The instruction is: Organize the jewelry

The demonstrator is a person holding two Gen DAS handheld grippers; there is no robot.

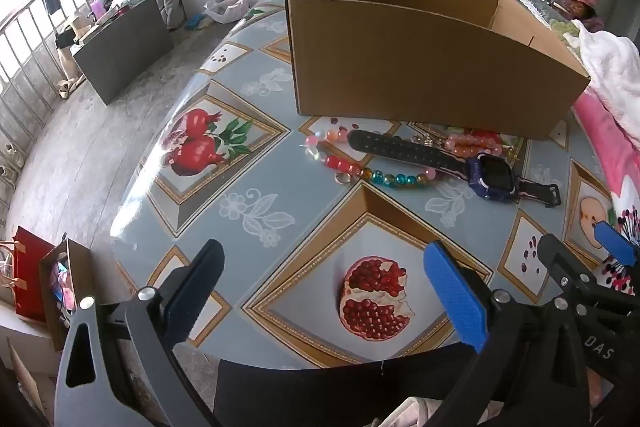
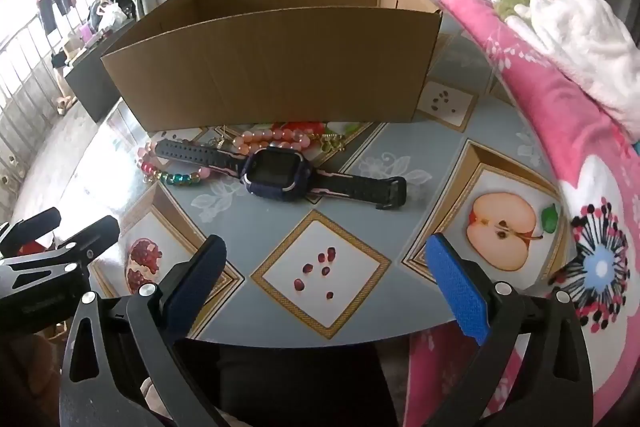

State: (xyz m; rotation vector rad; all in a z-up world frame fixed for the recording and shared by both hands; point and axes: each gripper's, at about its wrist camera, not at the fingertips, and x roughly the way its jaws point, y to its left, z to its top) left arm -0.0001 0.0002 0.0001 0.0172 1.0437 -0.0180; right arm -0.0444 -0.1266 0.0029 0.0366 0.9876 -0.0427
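Observation:
A dark blue smartwatch (image 1: 490, 175) with a black strap lies on the table in front of an open cardboard box (image 1: 420, 67). A multicoloured bead bracelet (image 1: 360, 169) lies partly under its strap, and a pink bead bracelet (image 1: 474, 143) lies against the box. The watch (image 2: 278, 174), the multicoloured bracelet (image 2: 176, 173), the pink bracelet (image 2: 268, 139) and the box (image 2: 280, 67) also show in the right wrist view. My left gripper (image 1: 324, 291) is open and empty near the table's front edge. My right gripper (image 2: 326, 291) is open and empty, to its right.
The table (image 1: 280, 187) has a glossy fruit-print cover. A pink flowered blanket (image 2: 560, 127) and white cloth (image 2: 580, 35) lie along the right side. Paper bags (image 1: 48, 287) stand on the floor at the left. A dark cabinet (image 1: 120, 47) stands farther back.

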